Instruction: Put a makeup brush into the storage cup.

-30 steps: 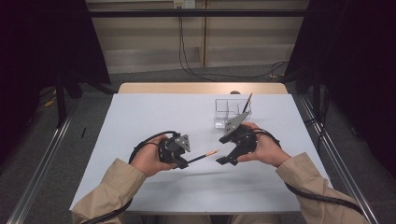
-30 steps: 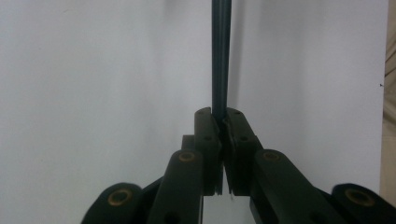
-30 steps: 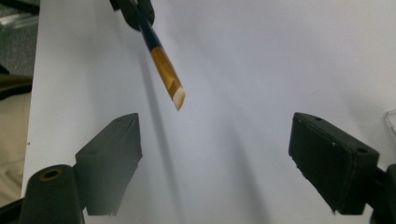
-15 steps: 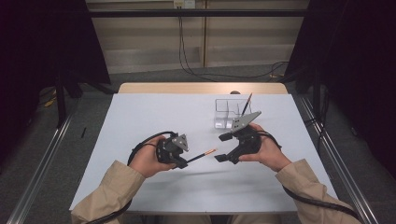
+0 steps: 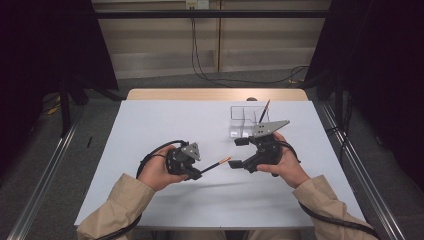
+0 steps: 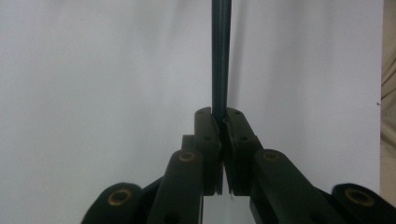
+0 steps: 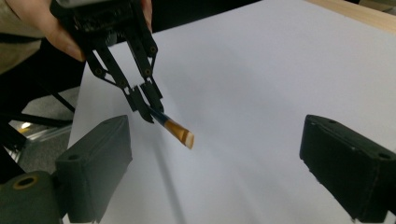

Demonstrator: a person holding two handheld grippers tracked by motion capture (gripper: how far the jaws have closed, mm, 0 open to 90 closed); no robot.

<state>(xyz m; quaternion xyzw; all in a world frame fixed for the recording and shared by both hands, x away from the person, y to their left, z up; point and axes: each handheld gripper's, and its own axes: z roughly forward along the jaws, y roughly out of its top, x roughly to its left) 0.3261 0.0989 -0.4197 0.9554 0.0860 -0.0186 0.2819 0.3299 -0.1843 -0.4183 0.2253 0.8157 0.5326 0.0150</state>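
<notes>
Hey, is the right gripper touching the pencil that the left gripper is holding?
Apart. In the right gripper view, the pencil tip hangs between the right gripper's wide-open jaws, clear of both; the left gripper clamps it.

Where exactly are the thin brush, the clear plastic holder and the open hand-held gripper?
brush (image 5: 216, 164), high view, on its shaft near the copper band.
clear plastic holder (image 5: 240, 116), high view, on its left wall.
right hand-held gripper (image 5: 239, 152), high view, midway between its spread fingertips.

Colours on the table

Dark blue-black brush (image 5: 216, 163) handle, orange-brown ferrule, pale tip (cream, nearly white); black grippers, left (image 5: 196, 173) and right (image 5: 237, 152); white table (image 5: 150, 125) sheet; clear organiser (image 5: 242, 120); tan sleeves (image 5: 112, 205).
</notes>
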